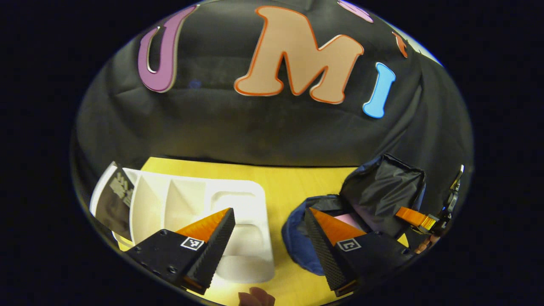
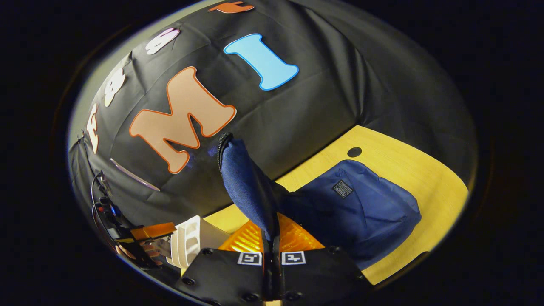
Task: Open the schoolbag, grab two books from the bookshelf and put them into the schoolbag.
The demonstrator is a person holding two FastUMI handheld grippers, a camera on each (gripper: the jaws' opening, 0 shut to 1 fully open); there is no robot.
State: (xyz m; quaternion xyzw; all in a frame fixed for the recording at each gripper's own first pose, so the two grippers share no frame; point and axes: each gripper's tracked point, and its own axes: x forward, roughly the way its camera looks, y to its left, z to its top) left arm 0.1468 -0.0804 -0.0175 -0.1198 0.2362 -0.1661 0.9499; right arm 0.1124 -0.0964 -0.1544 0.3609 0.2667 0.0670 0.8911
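**Flap held up so the bag stays open**

The right gripper pinches the schoolbag flap upright on the worktop. The left gripper hangs open between bookshelf and bag, one book standing at the shelf's far end.

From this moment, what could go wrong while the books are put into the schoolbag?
1. The right hand-held gripper pinches only a thin edge of the schoolbag flap; it may slip out and the opening may fall shut.
2. The left hand-held gripper is open and empty; the book leans at the far end of the white bookshelf, so the light shelf might slide or tip when the book is pulled.
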